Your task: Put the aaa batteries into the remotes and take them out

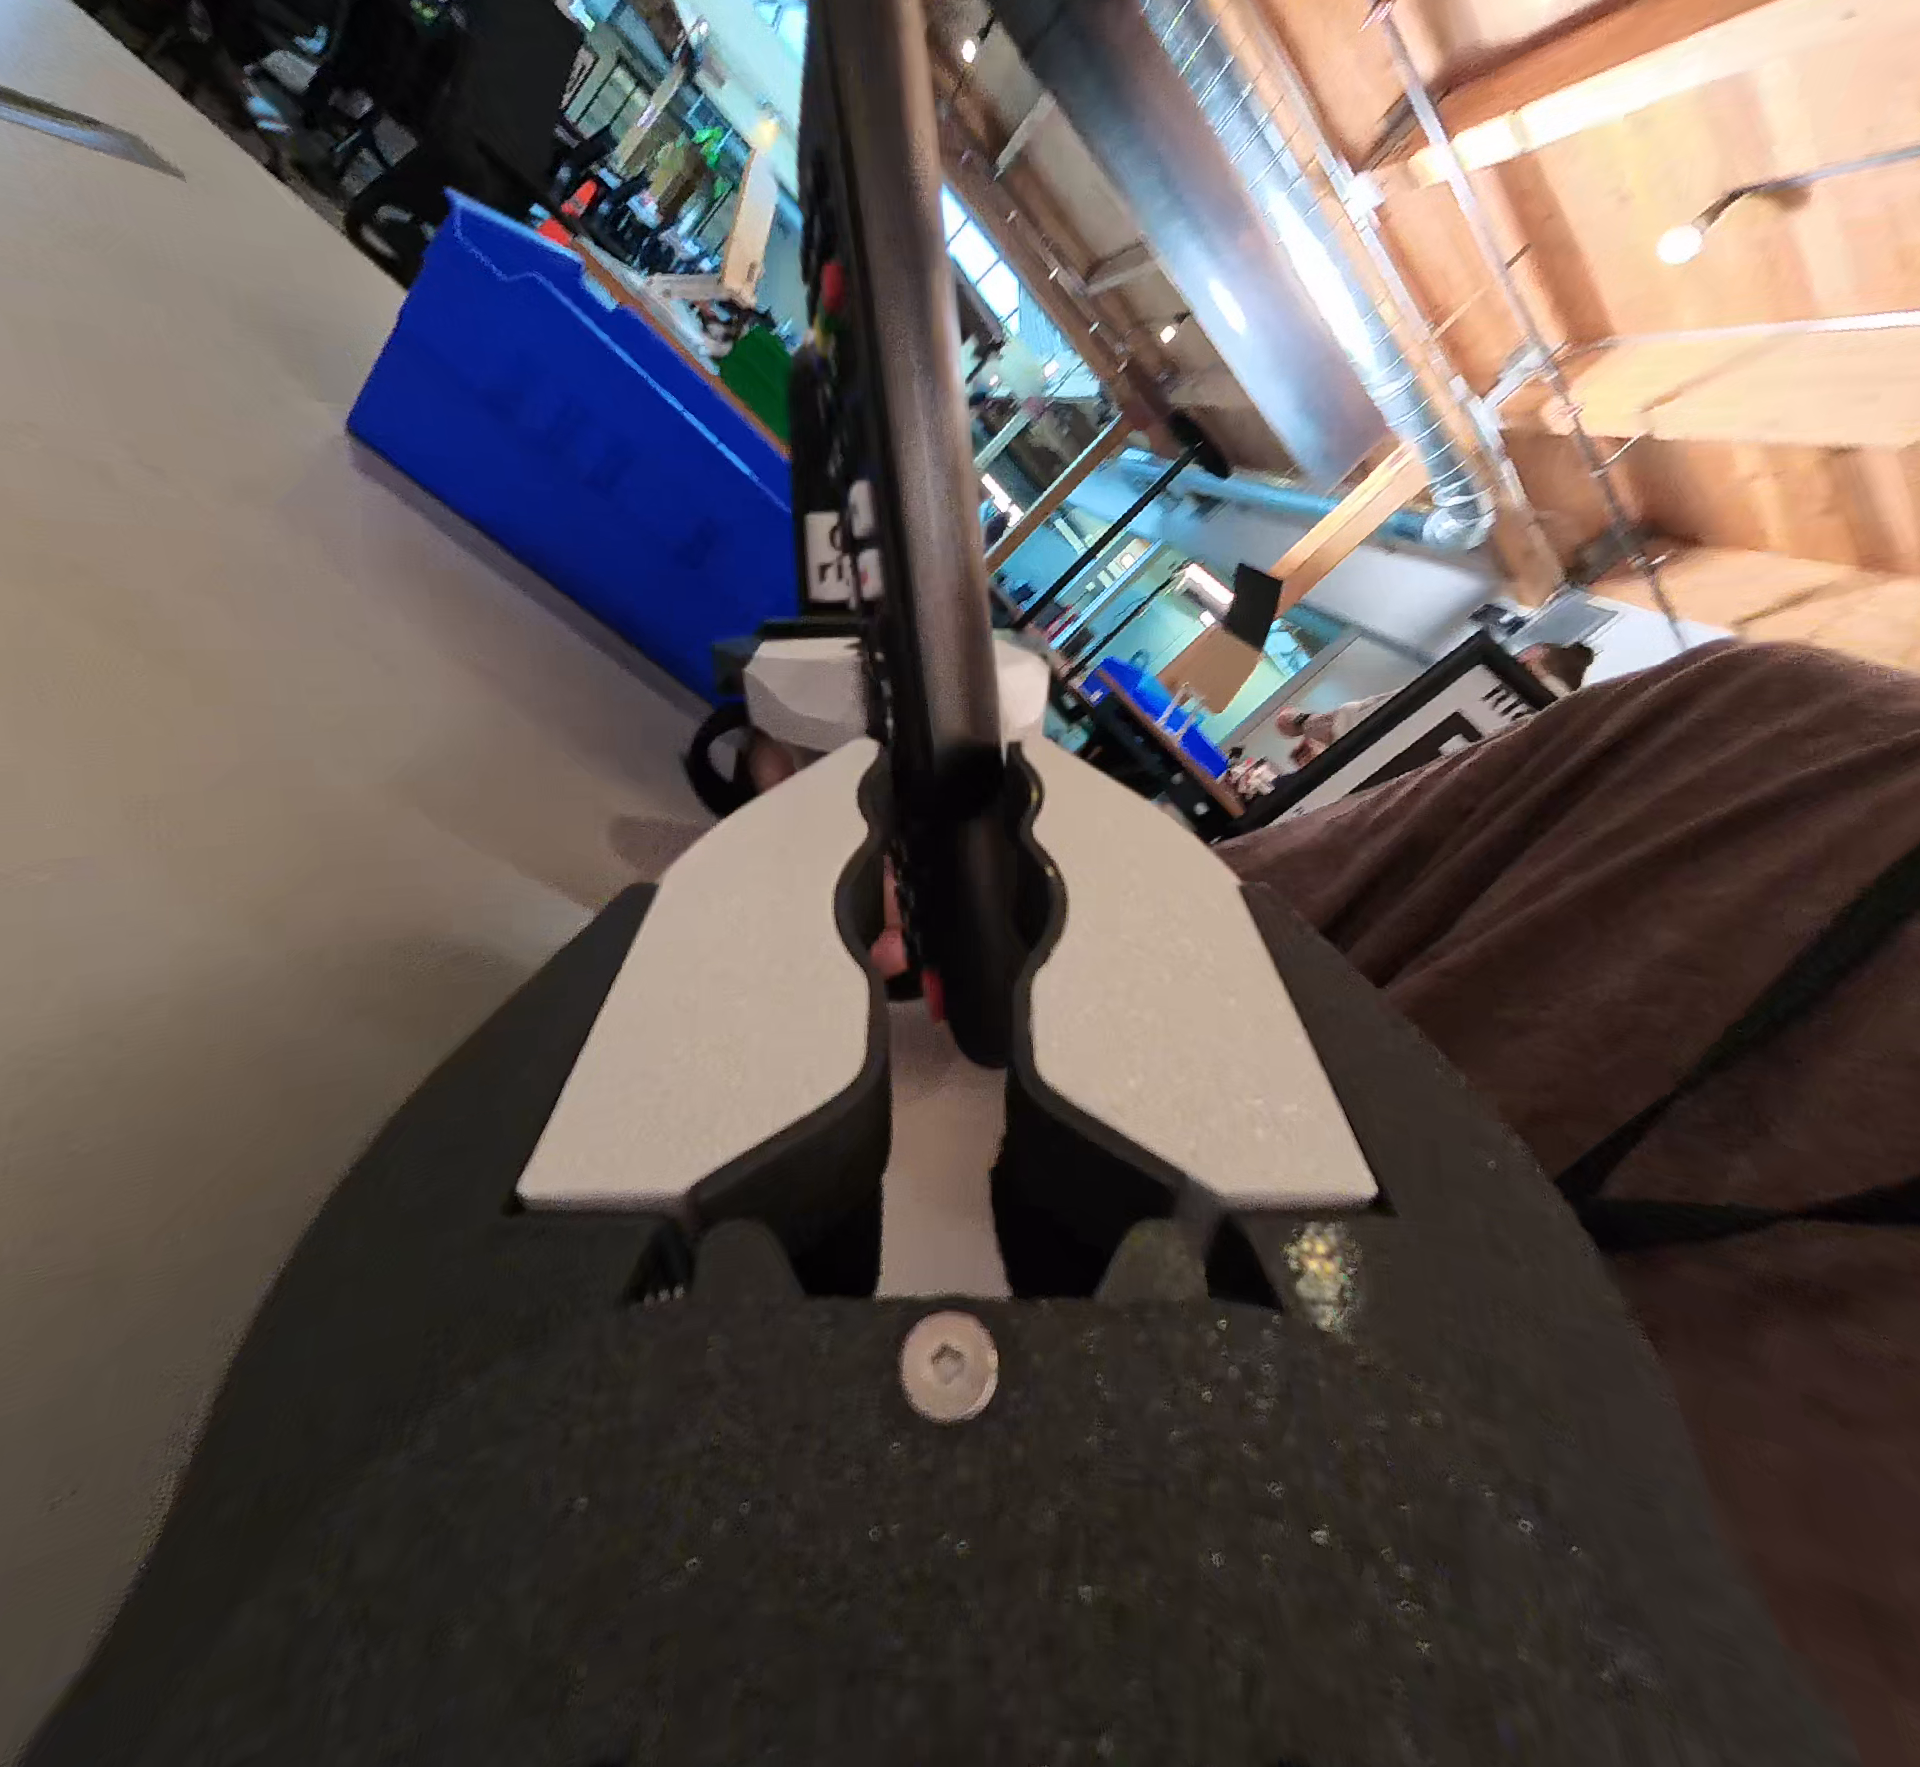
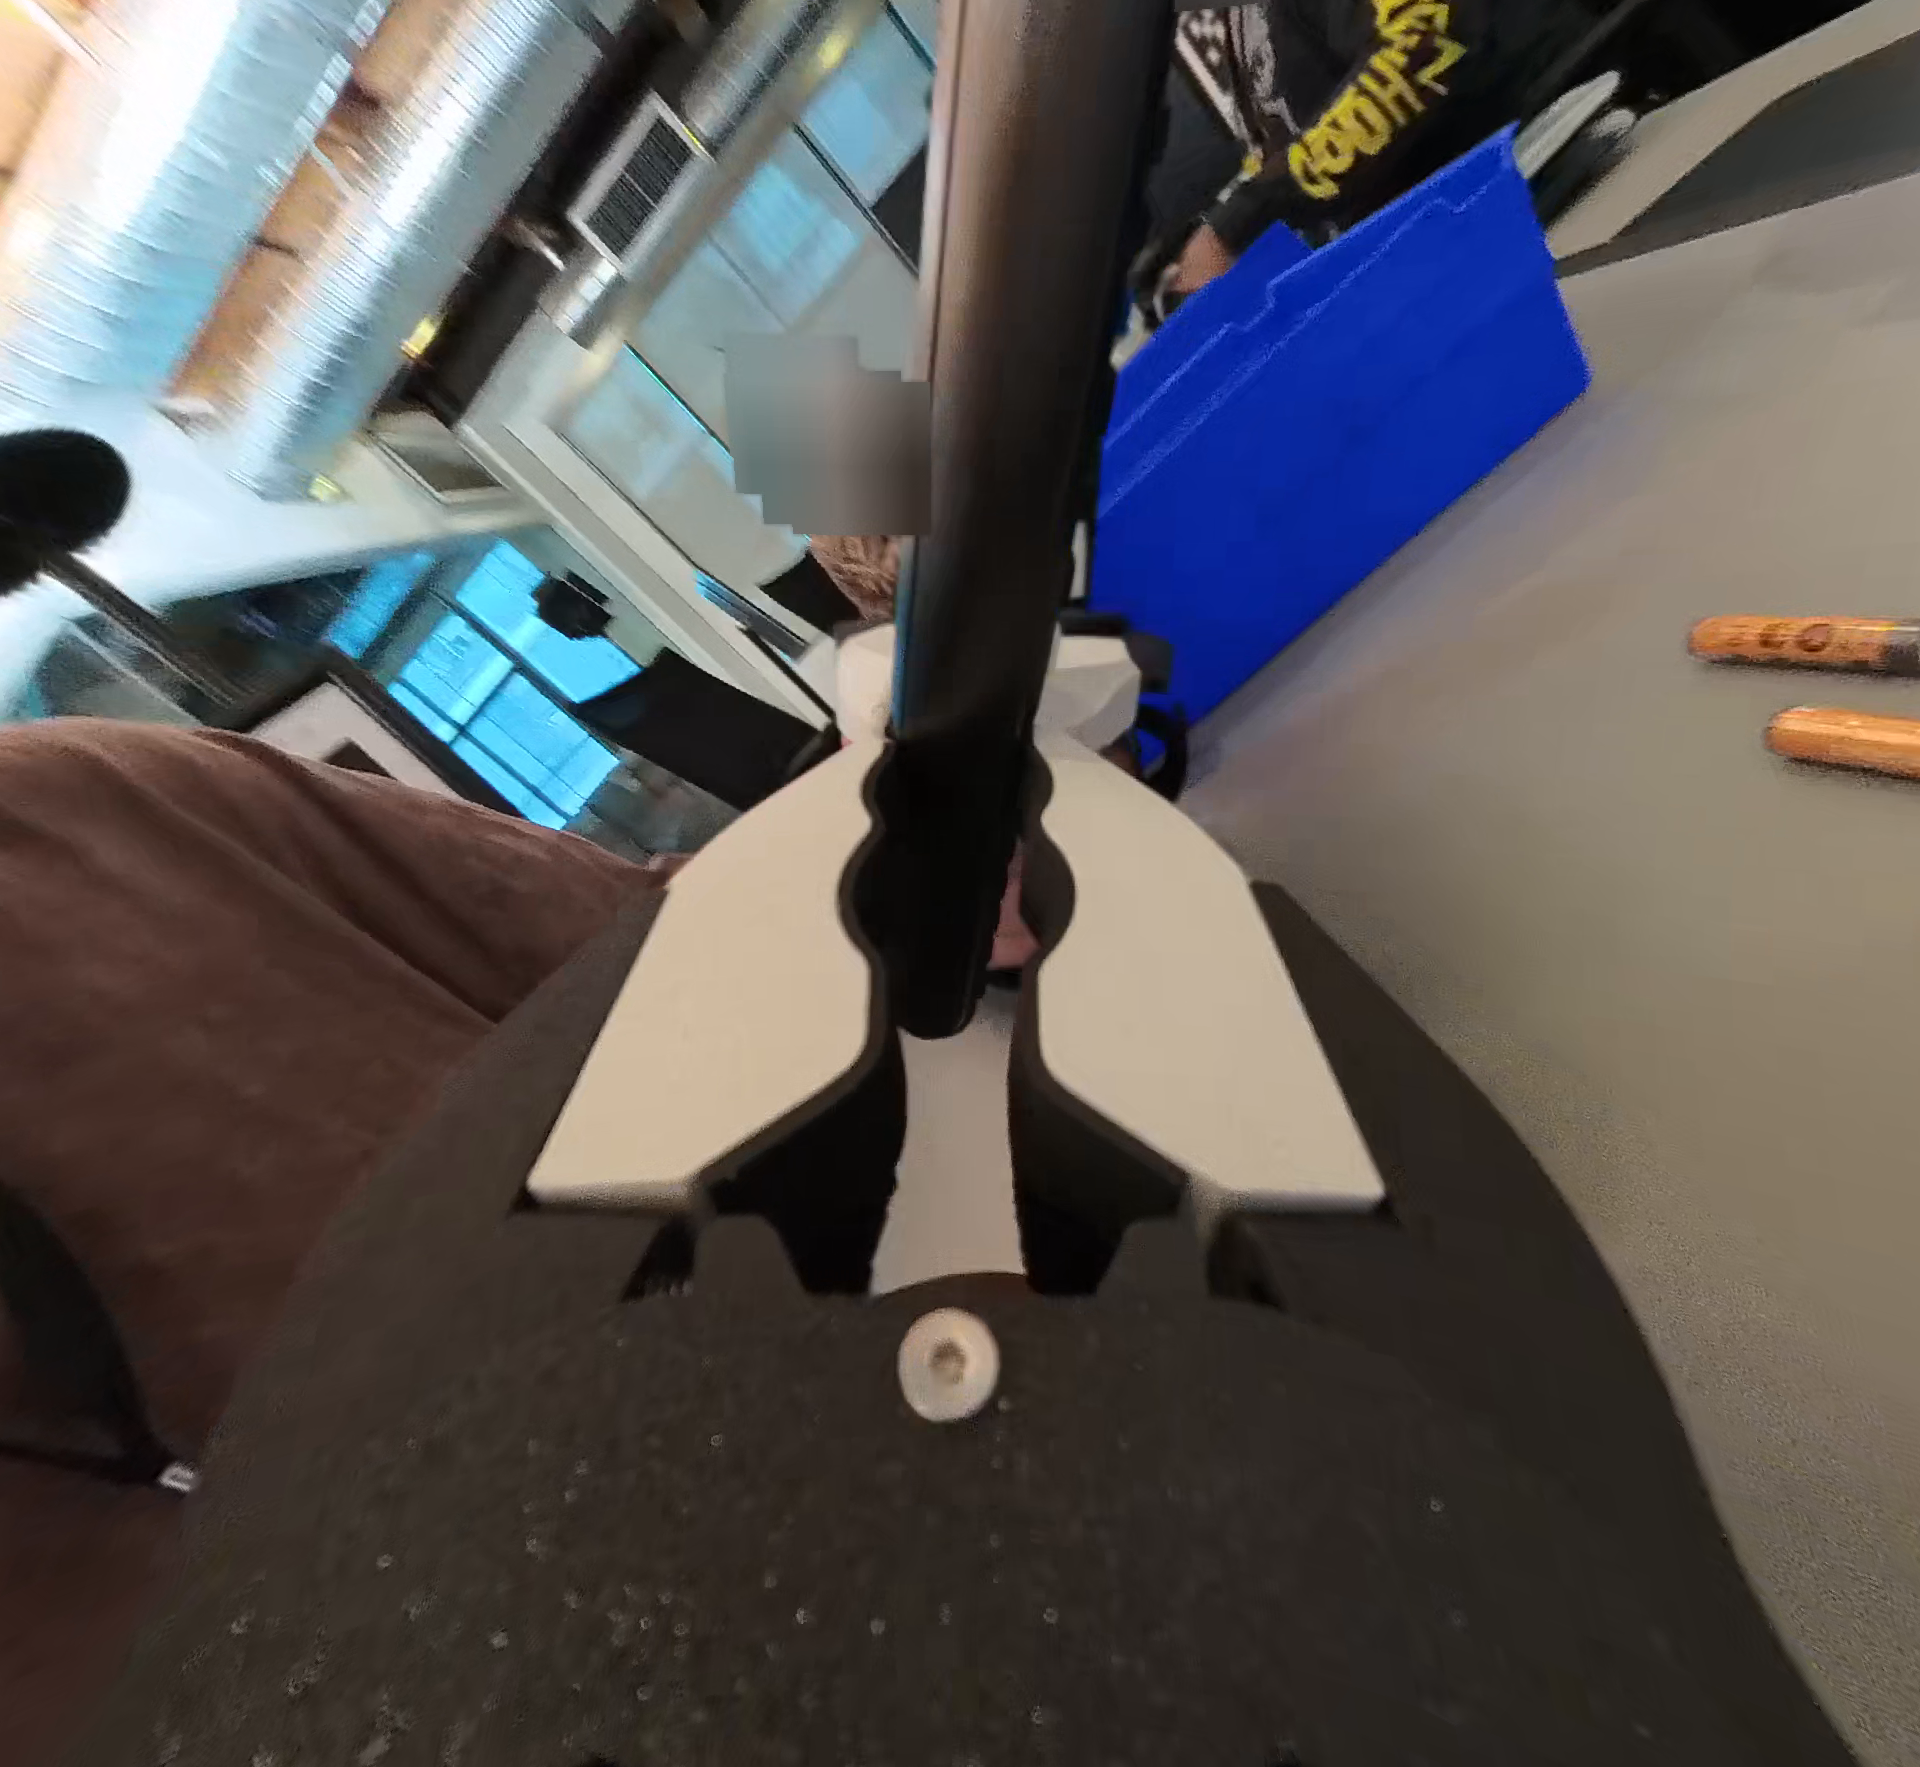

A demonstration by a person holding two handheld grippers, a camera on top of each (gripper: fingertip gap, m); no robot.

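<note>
A black remote stands edge-on between my left gripper's white fingers, button side to the left. The left gripper is shut on its lower end, lifted off the table. The right wrist view shows the remote edge-on too, with my right gripper shut on it. Each view shows the other gripper's white fingers just beyond its own tips, on both sides of the remote. Two orange-brown batteries lie on the grey table at the right.
A blue bin stands on the table behind the grippers. A brown sleeve fills one side of each view. A person in a black top with yellow print stands behind the bin. My two grippers' fingertips are within a few centimetres of each other.
</note>
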